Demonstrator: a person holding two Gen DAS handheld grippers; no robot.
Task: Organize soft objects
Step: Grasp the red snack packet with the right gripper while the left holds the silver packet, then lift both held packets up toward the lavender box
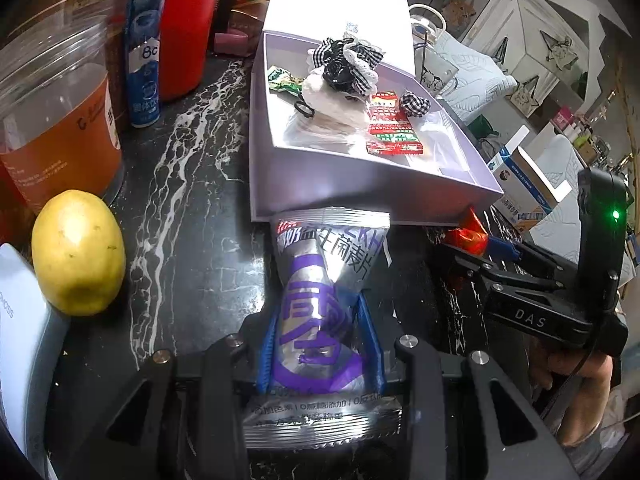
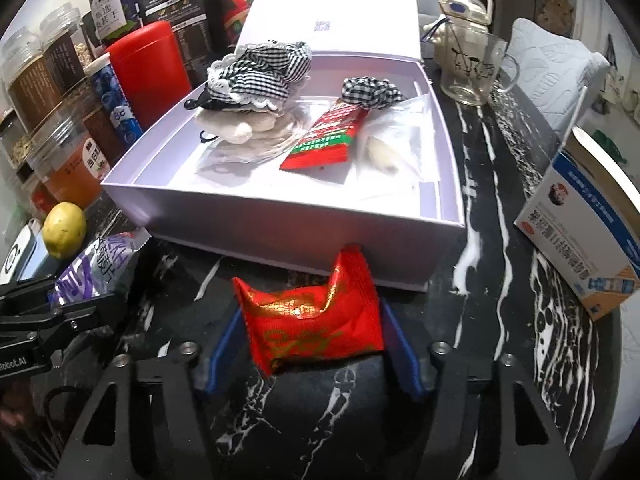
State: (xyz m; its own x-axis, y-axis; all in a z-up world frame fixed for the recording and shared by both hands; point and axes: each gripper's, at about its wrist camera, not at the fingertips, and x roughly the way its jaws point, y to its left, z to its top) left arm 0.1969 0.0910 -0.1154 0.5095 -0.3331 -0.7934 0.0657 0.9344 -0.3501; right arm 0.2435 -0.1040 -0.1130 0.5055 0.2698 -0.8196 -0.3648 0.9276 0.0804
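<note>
Silver foil with purple print: a snack pouch (image 1: 320,312) is pinched between the blue pads of the left tool (image 1: 320,344). The pouch extends forward, its top edge reaching the near wall of the lavender box (image 1: 360,200), which sits open on the black marbled table (image 1: 192,184).

The right tool (image 2: 316,344) is clamped on a red foil packet (image 2: 312,320), its blue pads pressing both sides. The packet is held just in front of the box's near wall, above the table.

Box contents, as seen from the right wrist view: a pile of black-and-white gingham scrunchies (image 2: 260,68) with lace trim at the back left, resting on a white knitted item (image 2: 236,128); one separate gingham scrunchie (image 2: 368,88) toward the back right; a red and green sachet (image 2: 324,136) lying diagonally near the centre; a translucent bag (image 2: 396,148) at the right side. The left wrist view also shows a green wrapper (image 1: 284,82) near the box's far left wall.

Other items on the table: a yellow lemon (image 1: 78,252) left of the box, a red canister (image 2: 148,64), a blue tube (image 1: 144,48), clear jars (image 2: 32,72), a glass mug (image 2: 472,68) behind the box at right, and a white and blue carton (image 2: 580,240) at far right.
</note>
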